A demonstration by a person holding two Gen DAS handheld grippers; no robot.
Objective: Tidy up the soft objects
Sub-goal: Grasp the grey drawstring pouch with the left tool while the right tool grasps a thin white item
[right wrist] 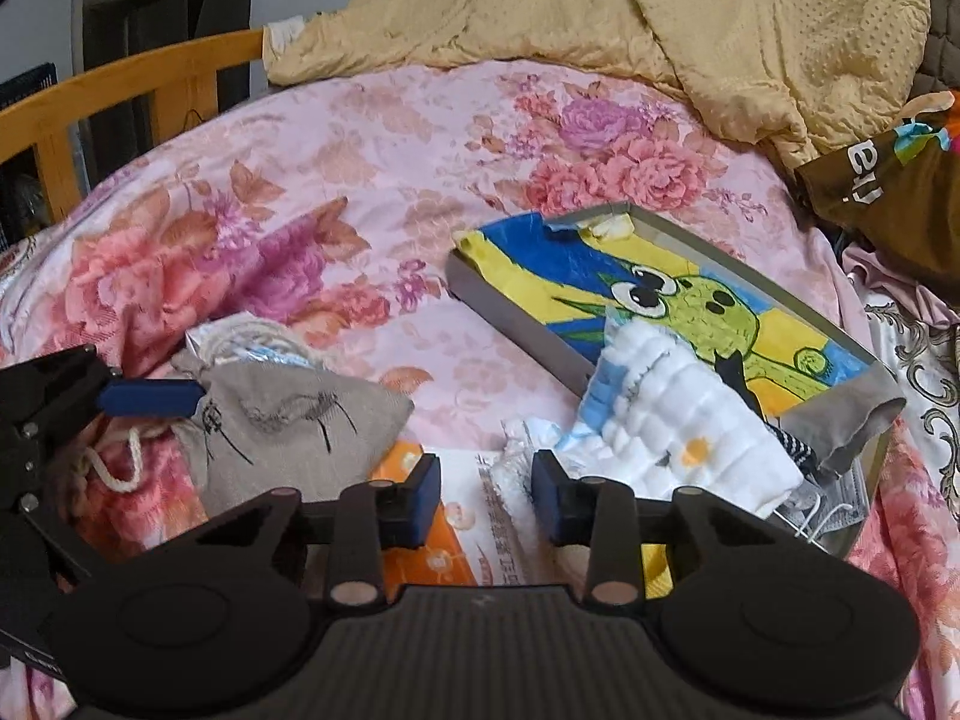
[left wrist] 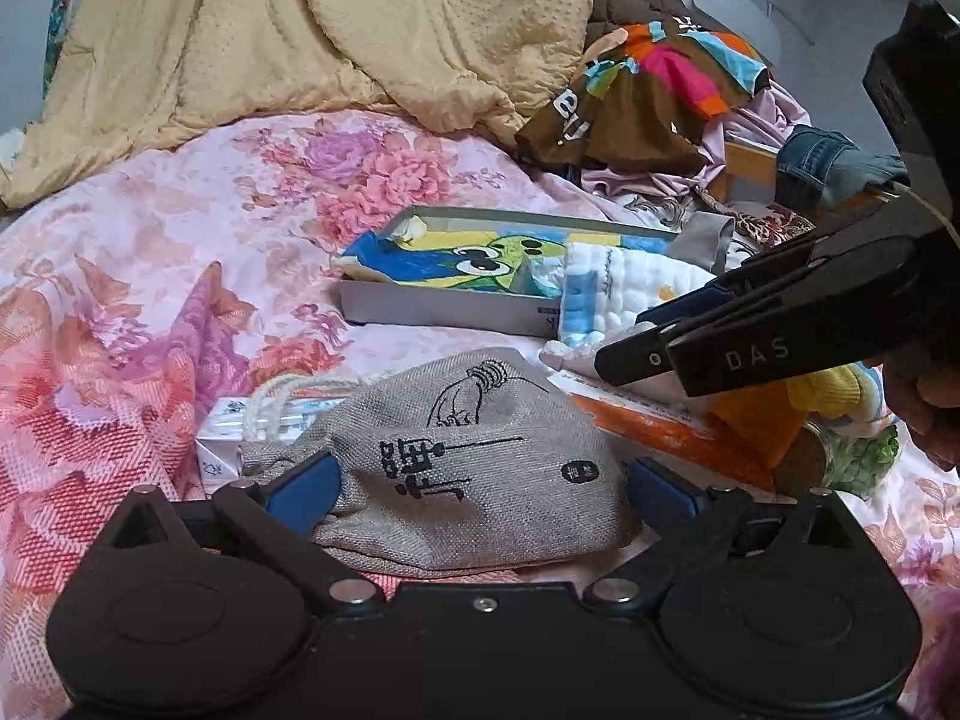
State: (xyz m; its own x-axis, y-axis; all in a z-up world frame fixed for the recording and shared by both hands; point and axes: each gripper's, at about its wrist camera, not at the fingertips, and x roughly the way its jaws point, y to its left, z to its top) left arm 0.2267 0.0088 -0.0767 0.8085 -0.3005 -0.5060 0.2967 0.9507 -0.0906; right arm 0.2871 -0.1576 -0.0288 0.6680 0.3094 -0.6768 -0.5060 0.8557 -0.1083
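Observation:
A grey drawstring pouch (left wrist: 474,468) with black ink drawing lies on the floral bedspread. My left gripper (left wrist: 480,489) is open, its blue pads on either side of the pouch. The pouch also shows in the right wrist view (right wrist: 288,420), with the left gripper's blue pad (right wrist: 150,397) at its top. A grey shallow box (right wrist: 516,324) holds a blue-yellow frog towel (right wrist: 678,300); a white puffy cloth (right wrist: 678,420) hangs over its near edge. My right gripper (right wrist: 486,501) is open and empty above an orange-white packet (right wrist: 462,546), beside the white cloth. It shows from the side in the left wrist view (left wrist: 636,354).
A yellow quilt (left wrist: 300,30) is heaped at the back. A pile of coloured clothes (left wrist: 648,90) lies at the back right. A small white carton (left wrist: 222,438) lies under the pouch's cord. A wooden bed rail (right wrist: 120,84) runs along the far left.

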